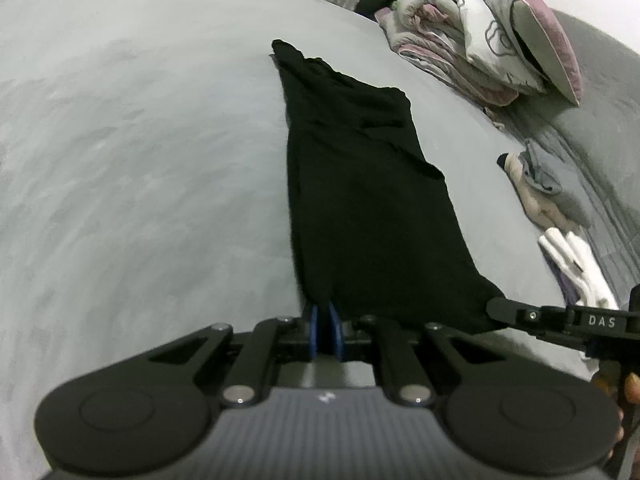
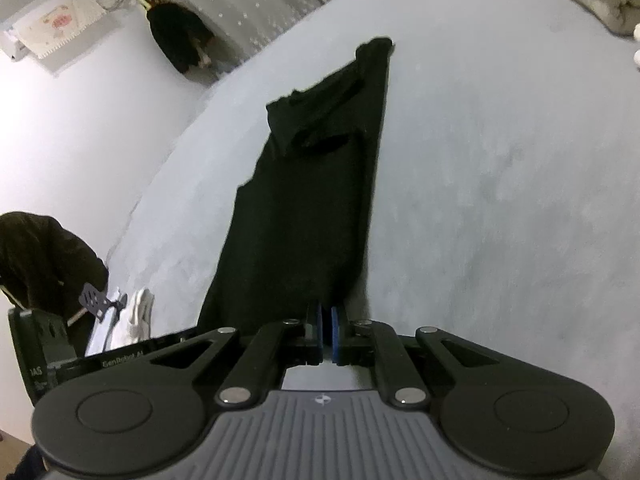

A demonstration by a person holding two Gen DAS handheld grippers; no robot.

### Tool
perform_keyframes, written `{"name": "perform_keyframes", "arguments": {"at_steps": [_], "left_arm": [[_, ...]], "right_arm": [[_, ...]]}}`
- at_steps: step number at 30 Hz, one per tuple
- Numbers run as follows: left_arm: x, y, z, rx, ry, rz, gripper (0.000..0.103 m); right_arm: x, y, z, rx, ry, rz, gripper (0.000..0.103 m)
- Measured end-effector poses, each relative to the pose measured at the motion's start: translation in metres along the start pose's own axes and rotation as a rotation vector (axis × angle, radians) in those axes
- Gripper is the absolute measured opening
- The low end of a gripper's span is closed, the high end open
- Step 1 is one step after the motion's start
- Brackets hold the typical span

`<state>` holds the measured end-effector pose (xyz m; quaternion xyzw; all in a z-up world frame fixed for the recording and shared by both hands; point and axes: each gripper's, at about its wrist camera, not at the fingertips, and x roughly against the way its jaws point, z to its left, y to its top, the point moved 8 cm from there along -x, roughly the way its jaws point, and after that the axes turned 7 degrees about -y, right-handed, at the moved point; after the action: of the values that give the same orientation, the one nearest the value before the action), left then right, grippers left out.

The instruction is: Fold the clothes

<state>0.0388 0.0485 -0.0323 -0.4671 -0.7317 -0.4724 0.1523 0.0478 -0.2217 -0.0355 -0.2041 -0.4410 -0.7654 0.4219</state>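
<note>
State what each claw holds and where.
Both hold the black garment at its near edge: left claw at one corner, right claw at the other.

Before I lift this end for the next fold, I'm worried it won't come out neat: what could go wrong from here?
Each gripper pinches only a thin edge of the black garment, the left gripper and right gripper at its near corners, so a corner may slip out as you lift. The far end is already bunched, so those wrinkles could get folded in. The white gloves lie close and might get swept along.
</note>
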Motion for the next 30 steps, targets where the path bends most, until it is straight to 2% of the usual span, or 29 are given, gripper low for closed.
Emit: {"name": "perform_keyframes", "arguments": {"at_steps": [6, 12, 17, 21, 23, 24, 27, 29, 30], "left_arm": [[0.028, -0.034, -0.007, -0.033, -0.005, 0.013, 0.006], [0.056, -0.071, -0.014, -0.071, -0.008, 0.028, 0.006], [0.079, -0.102, -0.02, -0.103, -0.012, 0.042, 0.008], [0.092, -0.11, -0.017, -0.109, 0.015, 0.019, 0.027], [0.1, -0.107, -0.016, -0.153, 0.063, -0.027, 0.034], [0.104, -0.106, -0.016, -0.179, 0.082, -0.046, 0.039], [0.116, -0.107, -0.02, -0.266, 0.131, -0.099, 0.041], [0.122, -0.112, -0.034, -0.378, 0.134, -0.122, 0.041], [0.122, -0.116, -0.044, -0.457, 0.135, -0.129, 0.045]], "right_arm": [[0.03, -0.021, 0.007, -0.041, 0.045, -0.06, 0.006], [0.06, -0.076, 0.009, -0.066, 0.063, -0.07, 0.006], [0.083, -0.125, 0.008, -0.009, 0.015, -0.08, 0.006], [0.084, -0.134, 0.017, 0.172, -0.094, -0.092, 0.01], [0.089, -0.131, 0.015, 0.196, -0.12, -0.132, 0.026], [0.093, -0.129, 0.013, 0.201, -0.131, -0.155, 0.038], [0.102, -0.127, 0.015, 0.298, -0.193, -0.218, 0.041], [0.101, -0.132, 0.032, 0.445, -0.222, -0.25, 0.041], [0.101, -0.137, 0.041, 0.534, -0.228, -0.263, 0.041]]}}
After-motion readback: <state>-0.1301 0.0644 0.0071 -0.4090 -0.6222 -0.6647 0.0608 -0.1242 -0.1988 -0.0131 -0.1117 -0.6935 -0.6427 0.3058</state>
